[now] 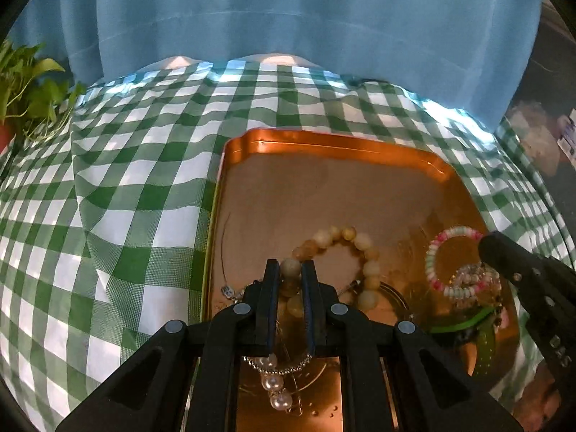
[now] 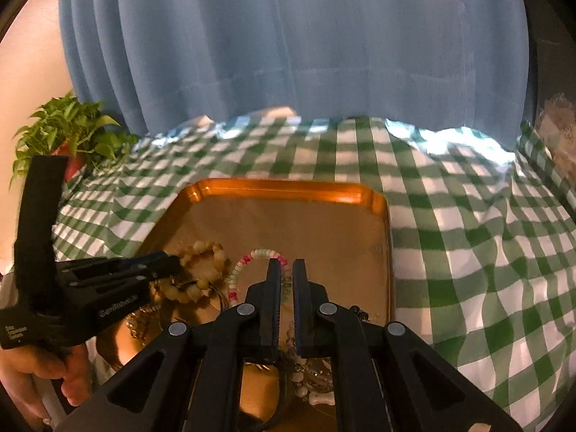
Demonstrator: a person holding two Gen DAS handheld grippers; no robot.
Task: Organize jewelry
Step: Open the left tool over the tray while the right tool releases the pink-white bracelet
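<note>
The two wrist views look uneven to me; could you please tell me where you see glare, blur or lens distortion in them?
Left wrist view: glare runs along the far rim of the copper tray, the checked tablecloth bows from the fisheye, and the room at the right edge is blurred. Right wrist view: the tray's far rim glows orange, bright patches wash out the cloth's far edge, and black vignette fills the corners.

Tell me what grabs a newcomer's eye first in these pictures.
A shiny copper tray sits on a green-and-white checked cloth, with bracelets heaped at its near end. The left gripper pinches a yellow bead bracelet; a pink-and-white bracelet lies to its right.
</note>
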